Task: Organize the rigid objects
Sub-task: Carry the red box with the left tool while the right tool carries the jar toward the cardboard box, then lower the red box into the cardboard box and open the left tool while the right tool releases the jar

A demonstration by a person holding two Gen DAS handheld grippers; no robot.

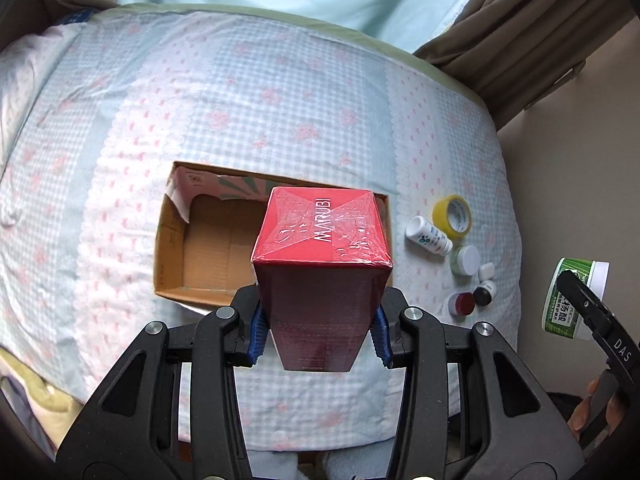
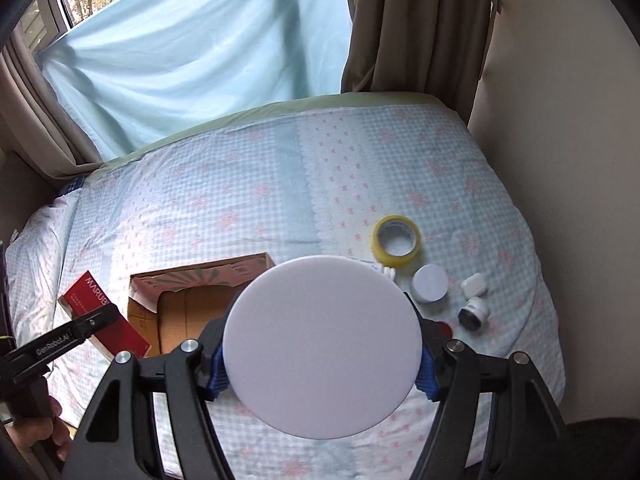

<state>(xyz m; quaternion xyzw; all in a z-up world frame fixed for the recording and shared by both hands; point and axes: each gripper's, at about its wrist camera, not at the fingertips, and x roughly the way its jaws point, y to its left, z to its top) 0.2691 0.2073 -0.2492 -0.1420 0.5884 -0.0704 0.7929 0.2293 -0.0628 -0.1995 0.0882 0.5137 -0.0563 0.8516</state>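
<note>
The left gripper (image 1: 318, 336), jaws clamped on the upright red box (image 1: 322, 264), hangs just before the open cardboard box (image 1: 176, 248) on the bed, while the right gripper (image 2: 320, 368), clamped on a white-lidded jar (image 2: 322, 346), is over its right edge.

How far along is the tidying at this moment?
Nothing packed: the open cardboard box looks empty. In hand: left gripper clamps the red carton; right gripper clamps the white-lidded green jar. Left on the bedspread: yellow tape roll, white bottle, small jars.
</note>
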